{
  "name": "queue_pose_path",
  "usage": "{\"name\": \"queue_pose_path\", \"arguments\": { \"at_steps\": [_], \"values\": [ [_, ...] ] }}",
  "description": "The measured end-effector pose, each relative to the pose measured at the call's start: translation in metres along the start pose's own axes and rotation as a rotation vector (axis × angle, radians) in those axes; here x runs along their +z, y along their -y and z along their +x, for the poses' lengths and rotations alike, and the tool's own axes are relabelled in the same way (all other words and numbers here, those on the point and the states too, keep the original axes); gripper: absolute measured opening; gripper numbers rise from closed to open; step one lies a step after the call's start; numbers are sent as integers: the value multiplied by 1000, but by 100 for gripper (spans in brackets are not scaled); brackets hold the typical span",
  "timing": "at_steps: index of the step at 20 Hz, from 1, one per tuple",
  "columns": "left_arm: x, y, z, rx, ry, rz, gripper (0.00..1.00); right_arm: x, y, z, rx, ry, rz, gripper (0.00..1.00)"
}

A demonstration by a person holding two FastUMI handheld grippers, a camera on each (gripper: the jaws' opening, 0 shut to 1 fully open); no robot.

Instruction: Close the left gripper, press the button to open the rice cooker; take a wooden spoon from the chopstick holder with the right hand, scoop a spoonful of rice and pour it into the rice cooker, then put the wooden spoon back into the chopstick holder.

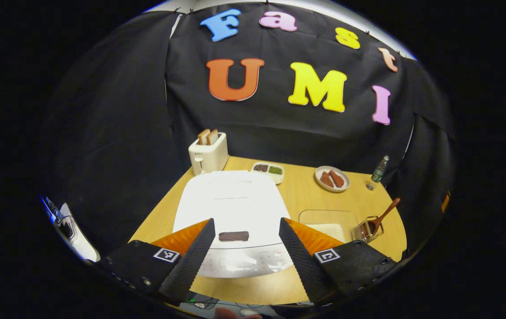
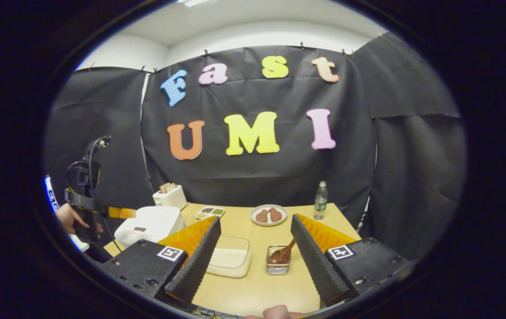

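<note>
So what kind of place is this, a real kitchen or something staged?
Most likely a staged recording booth dressed as a kitchen counter. Black cloth hangs as the walls around one wooden table, which carries a white rice cooker, a toaster with bread and a plate of food.

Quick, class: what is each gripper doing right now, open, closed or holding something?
Left gripper: open, holding nothing, above the rice cooker.
Right gripper: open, holding nothing; wooden spoon sits in the chopstick holder.
</note>
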State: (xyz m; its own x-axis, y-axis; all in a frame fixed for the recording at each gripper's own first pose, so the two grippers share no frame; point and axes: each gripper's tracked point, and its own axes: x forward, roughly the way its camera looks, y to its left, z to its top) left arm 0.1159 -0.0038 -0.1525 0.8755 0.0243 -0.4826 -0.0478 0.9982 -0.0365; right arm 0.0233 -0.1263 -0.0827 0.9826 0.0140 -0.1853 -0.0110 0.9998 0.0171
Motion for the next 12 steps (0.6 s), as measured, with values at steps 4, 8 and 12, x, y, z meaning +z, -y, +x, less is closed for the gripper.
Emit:
{"name": "queue_pose_path", "arguments": {
  "at_steps": [4,8,12],
  "values": [
    [41,34,-77,-110,186,19,94,20,-29,-25,-3,42,2,99],
    [49,47,-143,-162,313,10,94,34,-54,-46,13,78,-9,100],
    [43,42,-189,-174,378,8,94,38,-75,-64,21,100,-18,100]
  ]
}}
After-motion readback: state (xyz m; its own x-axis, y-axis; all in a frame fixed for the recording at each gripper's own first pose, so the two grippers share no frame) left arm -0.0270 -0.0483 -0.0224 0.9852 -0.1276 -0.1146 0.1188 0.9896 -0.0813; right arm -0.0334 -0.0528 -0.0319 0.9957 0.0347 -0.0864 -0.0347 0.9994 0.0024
